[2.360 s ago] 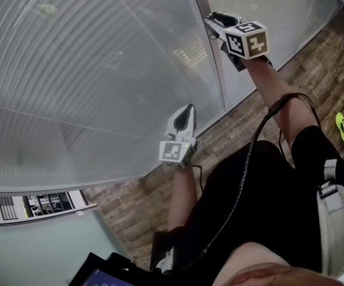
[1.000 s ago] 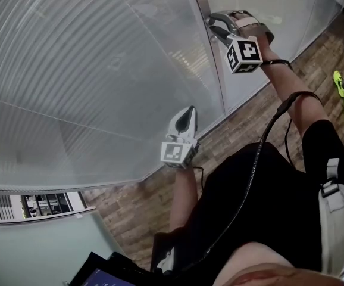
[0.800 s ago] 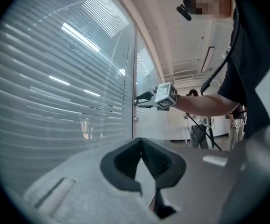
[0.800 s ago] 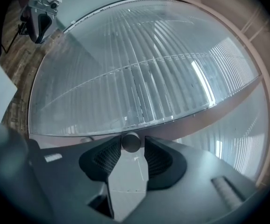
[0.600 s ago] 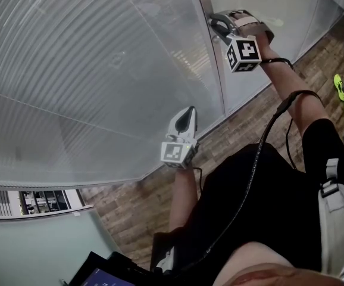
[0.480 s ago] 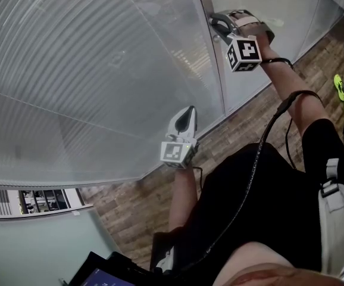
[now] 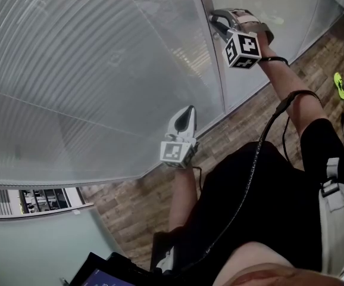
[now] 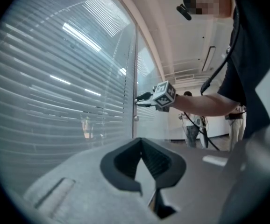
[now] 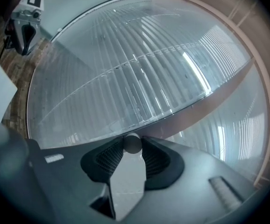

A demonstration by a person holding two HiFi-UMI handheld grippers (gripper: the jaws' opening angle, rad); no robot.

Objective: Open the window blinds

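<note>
Knob (image 9: 132,142): small, round, on the frame post (image 7: 217,70) beside the blinds (image 7: 100,70). Its axis runs in line with the right tongs (image 9: 132,148), which have just closed onto it. Left tongs (image 8: 141,143): together, empty, well apart. Likely next: a twist about that axis.

Office: glass partition (image 7: 261,46), blinds (image 7: 100,70), wood-plank floor (image 7: 133,210).

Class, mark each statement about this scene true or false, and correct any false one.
1. The right gripper grips a small round knob. True; its jaws have just been closing onto it.
2. The left gripper holds a cord. False: its jaws are together with nothing between them.
3. The floor is carpeted. False: it is wood-patterned.
4. The blinds have horizontal slats. True.
</note>
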